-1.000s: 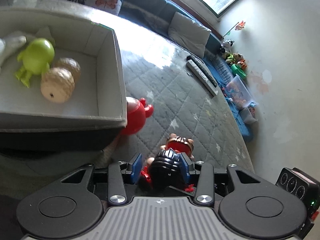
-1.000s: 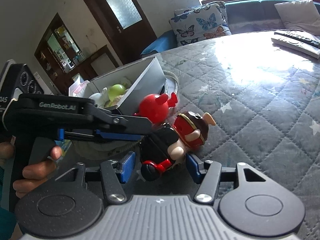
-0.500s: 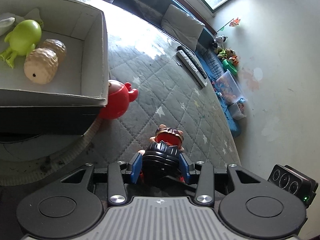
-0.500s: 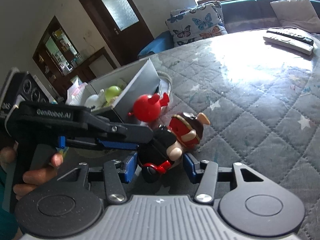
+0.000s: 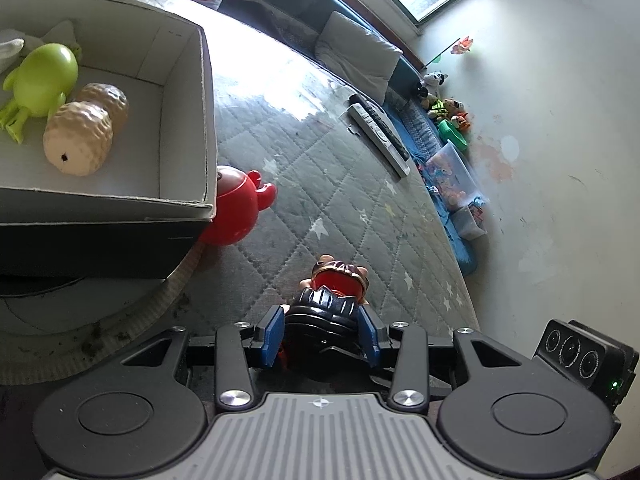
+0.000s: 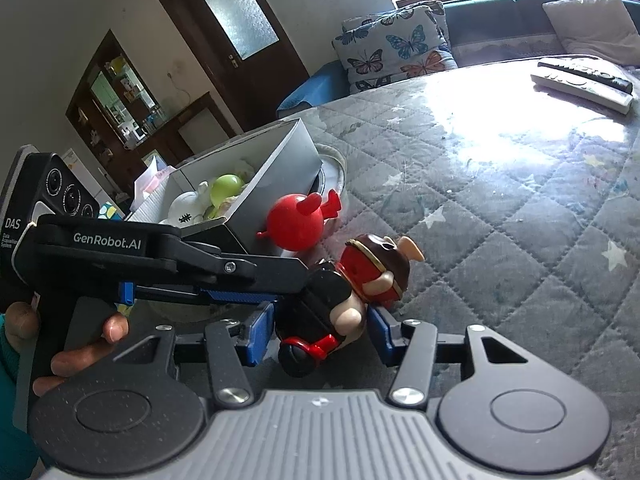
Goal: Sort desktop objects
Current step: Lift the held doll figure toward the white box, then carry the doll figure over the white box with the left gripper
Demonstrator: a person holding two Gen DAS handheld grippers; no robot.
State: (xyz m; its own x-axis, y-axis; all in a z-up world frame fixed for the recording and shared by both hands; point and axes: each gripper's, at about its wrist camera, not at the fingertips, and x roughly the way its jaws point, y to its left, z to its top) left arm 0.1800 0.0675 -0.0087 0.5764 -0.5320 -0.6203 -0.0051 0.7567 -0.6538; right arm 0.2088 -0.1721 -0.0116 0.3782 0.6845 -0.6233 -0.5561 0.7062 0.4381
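The left gripper (image 5: 320, 334) is clamped on the figure (image 5: 326, 310) over the quilted table cover (image 5: 320, 184); the right gripper (image 6: 318, 330) has its fingers apart; two remotes (image 5: 378, 132) lie near a sofa (image 6: 520, 20) under the window.

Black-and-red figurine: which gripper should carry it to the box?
Left, probably. The left gripper is already shut on the figurine, and the box lies on its side; the right gripper only brackets it, fingers apart.

Black-bodied, red-faced figurine (image 5: 326, 312), tilted
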